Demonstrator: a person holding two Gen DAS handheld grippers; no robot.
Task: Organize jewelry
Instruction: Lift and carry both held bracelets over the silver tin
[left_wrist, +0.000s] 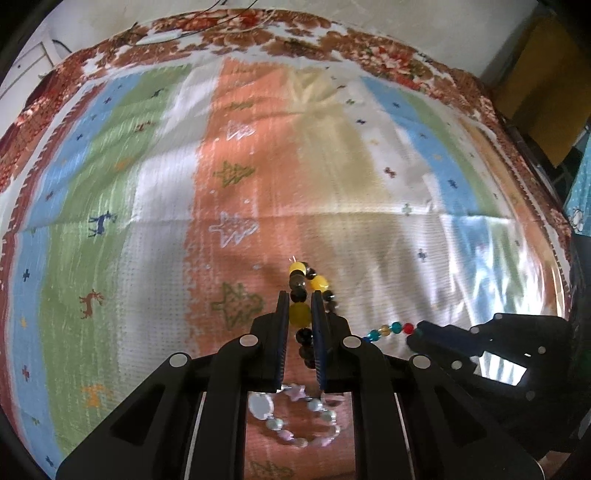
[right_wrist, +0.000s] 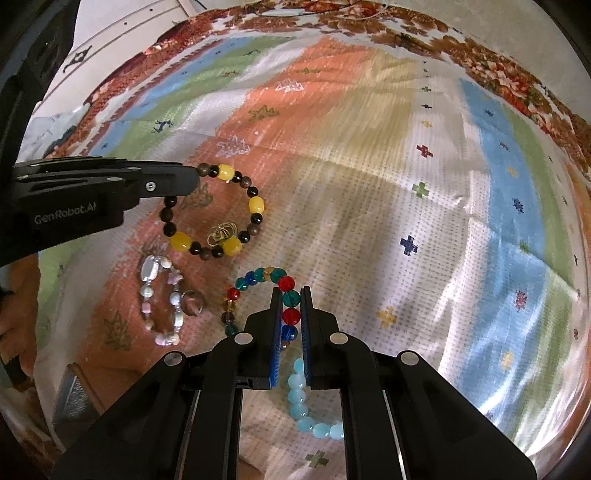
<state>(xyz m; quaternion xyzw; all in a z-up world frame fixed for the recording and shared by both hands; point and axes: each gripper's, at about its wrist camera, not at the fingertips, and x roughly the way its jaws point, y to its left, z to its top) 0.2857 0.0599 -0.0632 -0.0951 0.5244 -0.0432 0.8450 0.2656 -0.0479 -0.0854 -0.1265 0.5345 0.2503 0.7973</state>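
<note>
Bracelets gripped: yellow-brown bracelet (right_wrist: 214, 210) pinched by left gripper (left_wrist: 300, 299), multicolour bracelet (right_wrist: 266, 295) by right gripper (right_wrist: 288, 295). Pickup step judged underway; lifting apart needed next.

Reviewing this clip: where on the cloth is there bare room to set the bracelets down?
Free: the white, blue and green stripes right of the multicolored bracelet, and the far cloth toward the floral border. Crowded: the near orange stripe, with the yellow-brown bracelet, pink bracelet, ring and light-blue bracelet.
</note>
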